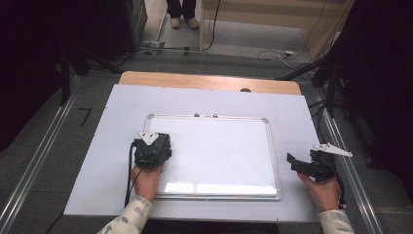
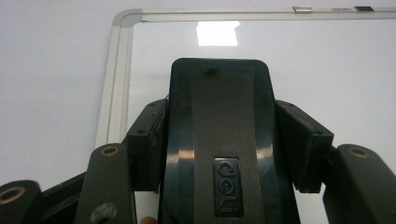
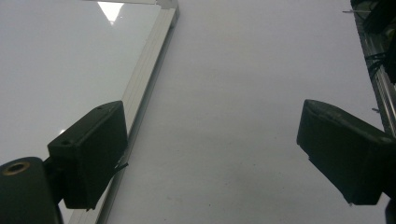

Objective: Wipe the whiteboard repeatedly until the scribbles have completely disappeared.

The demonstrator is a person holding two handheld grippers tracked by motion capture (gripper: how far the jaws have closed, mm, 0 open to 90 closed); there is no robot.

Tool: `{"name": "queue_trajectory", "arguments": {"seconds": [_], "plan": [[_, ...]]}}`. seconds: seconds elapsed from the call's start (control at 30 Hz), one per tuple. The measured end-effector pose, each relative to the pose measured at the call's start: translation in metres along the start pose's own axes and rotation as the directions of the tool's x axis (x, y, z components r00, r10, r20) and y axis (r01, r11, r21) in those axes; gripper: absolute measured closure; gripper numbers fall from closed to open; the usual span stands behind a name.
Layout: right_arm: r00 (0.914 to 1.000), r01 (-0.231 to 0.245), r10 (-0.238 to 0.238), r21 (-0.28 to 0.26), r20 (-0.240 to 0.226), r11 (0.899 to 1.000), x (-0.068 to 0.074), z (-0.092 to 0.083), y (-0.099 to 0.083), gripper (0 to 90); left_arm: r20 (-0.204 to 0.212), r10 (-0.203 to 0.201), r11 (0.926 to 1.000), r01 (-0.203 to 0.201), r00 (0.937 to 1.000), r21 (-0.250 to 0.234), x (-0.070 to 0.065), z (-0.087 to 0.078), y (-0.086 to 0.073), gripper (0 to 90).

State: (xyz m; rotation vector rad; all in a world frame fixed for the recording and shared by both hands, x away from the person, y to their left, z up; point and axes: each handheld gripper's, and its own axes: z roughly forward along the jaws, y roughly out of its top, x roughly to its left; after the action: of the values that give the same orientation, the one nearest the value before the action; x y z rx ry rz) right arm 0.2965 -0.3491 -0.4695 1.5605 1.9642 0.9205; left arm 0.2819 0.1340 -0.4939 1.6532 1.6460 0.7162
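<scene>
Eraser point(image 2: 219, 140) sits clamped in my left gripper point(image 1: 152, 148) over the whiteboard point(image 1: 219, 146) near its left edge, long axis pointing toward the far frame. My right gripper point(image 3: 212, 158) stands open, empty, beside the board's right edge

In the left gripper view the eraser point(image 2: 219, 140) runs off the bottom edge, and it hides the whiteboard point(image 2: 327, 70) behind it. From above, the left gripper point(image 1: 152, 150) covers the eraser. A person's shoes point(image 1: 184, 22) past the desk's far edge are cut off at the top. Print on the whiteboard's far rim is too small to read.
</scene>
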Motion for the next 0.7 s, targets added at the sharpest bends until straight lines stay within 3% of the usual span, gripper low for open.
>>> {"name": "queue_trajectory", "arguments": {"seconds": [0.37, 0.7], "plan": [[1.0, -0.004, 0.004, 0.0, 0.001, 1.0, 0.0, 0.0, 0.0, 7.3, 0.038, 0.019, 0.9997, -0.019, 0.9991, 0.012, -0.011, 0.003, -0.002, 40.7], [1.0, -0.002, 0.002, -0.003, 0.0, 1.0, -0.001, -0.001, 0.0, 7.3, 0.032, 0.049, 0.9983, -0.05, 0.9983, 0.029, -0.018, 0.007, -0.006, 40.6]]}}
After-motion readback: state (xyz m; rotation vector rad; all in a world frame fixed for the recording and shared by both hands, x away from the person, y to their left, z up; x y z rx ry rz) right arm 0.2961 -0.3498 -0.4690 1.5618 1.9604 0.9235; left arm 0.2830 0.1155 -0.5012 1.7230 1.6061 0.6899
